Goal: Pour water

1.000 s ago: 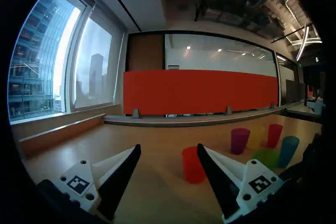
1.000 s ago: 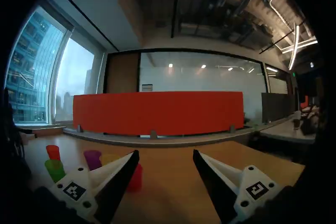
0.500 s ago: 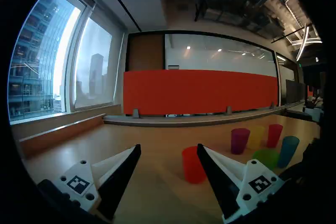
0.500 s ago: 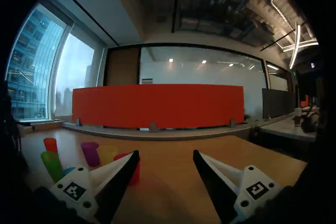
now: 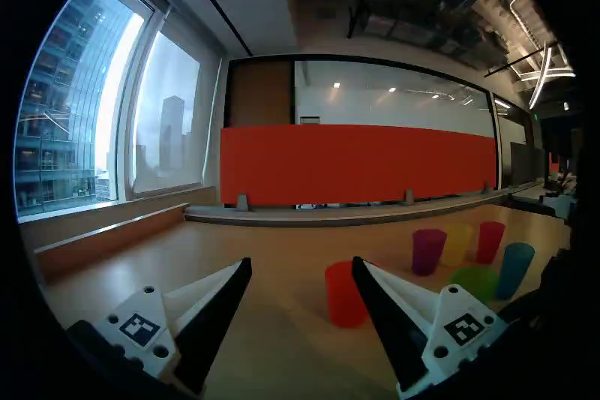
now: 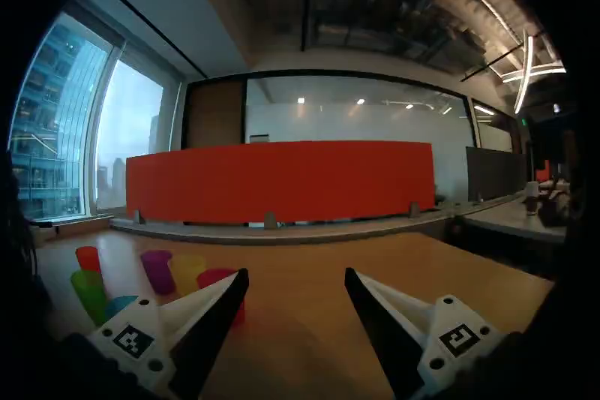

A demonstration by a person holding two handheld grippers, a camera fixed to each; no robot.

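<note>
**Left gripper view.** The left gripper [image 5: 300, 260] is held low over a wooden worktop [image 5: 247, 246]. Its two fingers are spread wide, with nothing between them. An orange cup [image 5: 343, 293] stands upright on the worktop just beyond the fingertips, its right side hidden behind the right-hand finger. Farther on toward the far edge, and off to the right, five more upright cups stand in a cluster. A purple cup [image 5: 428, 250], a yellow cup [image 5: 457, 244] and a red cup [image 5: 490, 241] form a close back row. A green cup [image 5: 474, 281] and a teal cup [image 5: 516, 269] stand in front of them. Whether any cup holds water cannot be told. An orange partition [image 5: 360, 163] runs along the far edge of the worktop, and windows [image 5: 112, 122] rise beyond its left edge.

**Right gripper view.** The right gripper [image 6: 295, 272] likewise has its fingers wide apart, gripping nothing. They point across the worktop toward the partition. The six cups appear low at the left, with the red cup nearest and partly behind the left-hand finger.
</note>
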